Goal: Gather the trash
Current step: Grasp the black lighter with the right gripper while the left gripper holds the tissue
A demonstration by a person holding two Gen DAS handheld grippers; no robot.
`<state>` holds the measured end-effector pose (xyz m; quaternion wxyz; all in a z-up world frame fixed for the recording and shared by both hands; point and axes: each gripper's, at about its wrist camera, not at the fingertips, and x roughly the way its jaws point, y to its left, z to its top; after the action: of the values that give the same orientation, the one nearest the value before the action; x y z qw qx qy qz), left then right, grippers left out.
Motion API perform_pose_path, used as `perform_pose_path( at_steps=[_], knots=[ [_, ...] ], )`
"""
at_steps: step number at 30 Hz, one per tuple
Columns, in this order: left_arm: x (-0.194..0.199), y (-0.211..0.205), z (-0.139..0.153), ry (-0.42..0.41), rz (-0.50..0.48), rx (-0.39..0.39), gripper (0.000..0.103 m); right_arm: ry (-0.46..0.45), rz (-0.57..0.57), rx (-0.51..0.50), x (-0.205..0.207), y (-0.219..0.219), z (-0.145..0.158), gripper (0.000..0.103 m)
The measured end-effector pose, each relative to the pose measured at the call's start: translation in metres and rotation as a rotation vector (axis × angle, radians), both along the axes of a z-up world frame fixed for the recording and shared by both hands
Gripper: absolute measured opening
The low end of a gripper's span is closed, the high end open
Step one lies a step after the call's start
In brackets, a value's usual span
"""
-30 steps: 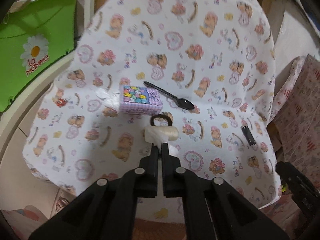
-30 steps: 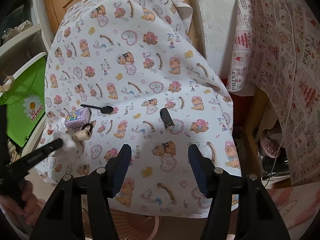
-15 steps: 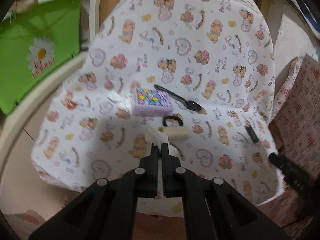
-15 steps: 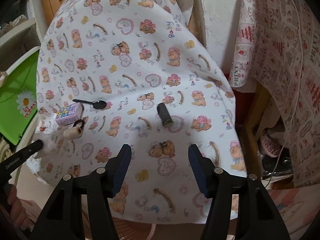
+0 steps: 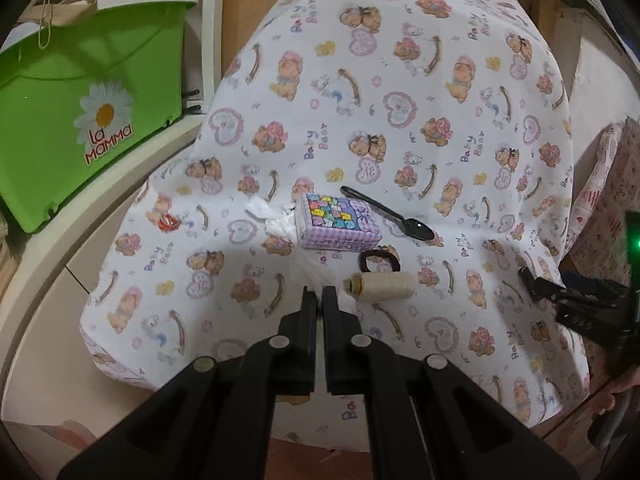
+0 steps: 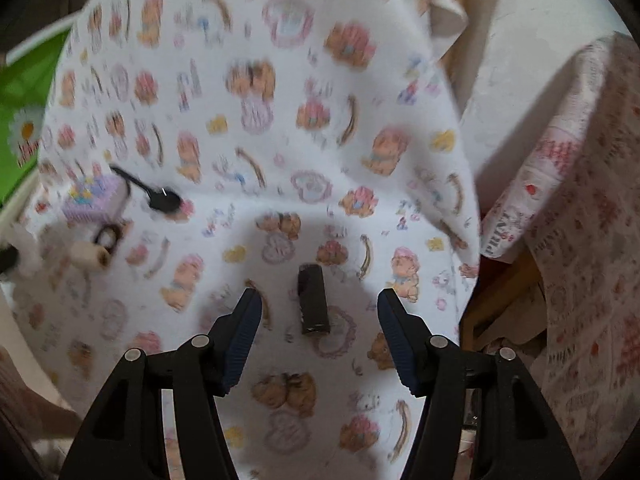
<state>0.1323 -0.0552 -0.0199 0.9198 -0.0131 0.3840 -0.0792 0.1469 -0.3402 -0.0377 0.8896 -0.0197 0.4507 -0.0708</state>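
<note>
Trash lies here and there on the desk (image 5: 400,92), which wears a cloth with little bears on it. The left hand-held gripper (image 5: 319,300) is shut tight, and a scrap of white tissue (image 5: 310,270) sticks out at its tips, so it looks like it is gripping that piece. Just past it sit a spool of pale thread (image 5: 380,287), a black ring (image 5: 379,261), a purple tissue pack (image 5: 338,222) with crumpled tissue (image 5: 272,216) to its left, and a black plastic spoon (image 5: 390,218) on the far side. The right hand-held gripper (image 6: 319,310) is open wide, and a small dark wrapper (image 6: 313,304) lies between its fingers, not touched yet. I think the step now is picking up that wrapper. Next, the right one should go down a bit, then squeeze shut on it without catching the cloth.
</note>
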Motion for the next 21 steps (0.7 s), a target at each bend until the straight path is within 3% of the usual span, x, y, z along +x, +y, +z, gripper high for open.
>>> perform_pose_path(
  at_steps=[6,8,10,12,17,21],
  knots=[
    [-0.003,0.002,0.003,-0.002,-0.01,-0.009,0.002,0.028,0.041,0.038,0.006,-0.003,-0.026,0.06],
    [-0.003,0.003,0.002,-0.002,-0.007,0.0,0.002,0.012,0.046,0.062,0.007,-0.004,-0.027,0.05],
    [-0.002,0.004,0.0,0.01,-0.001,-0.002,0.002,0.005,0.045,0.096,0.008,-0.007,-0.027,0.03],
    [-0.002,0.005,-0.001,0.017,0.001,-0.005,0.002,0.001,0.043,0.095,0.008,-0.007,-0.028,0.017],
    [-0.008,0.006,0.005,-0.004,-0.001,0.01,0.002,-0.013,0.049,0.125,0.003,-0.004,-0.024,0.011],
    [-0.013,0.009,0.008,-0.003,0.009,0.032,0.002,-0.052,0.056,0.14,-0.009,0.004,-0.004,0.011]
  ],
)
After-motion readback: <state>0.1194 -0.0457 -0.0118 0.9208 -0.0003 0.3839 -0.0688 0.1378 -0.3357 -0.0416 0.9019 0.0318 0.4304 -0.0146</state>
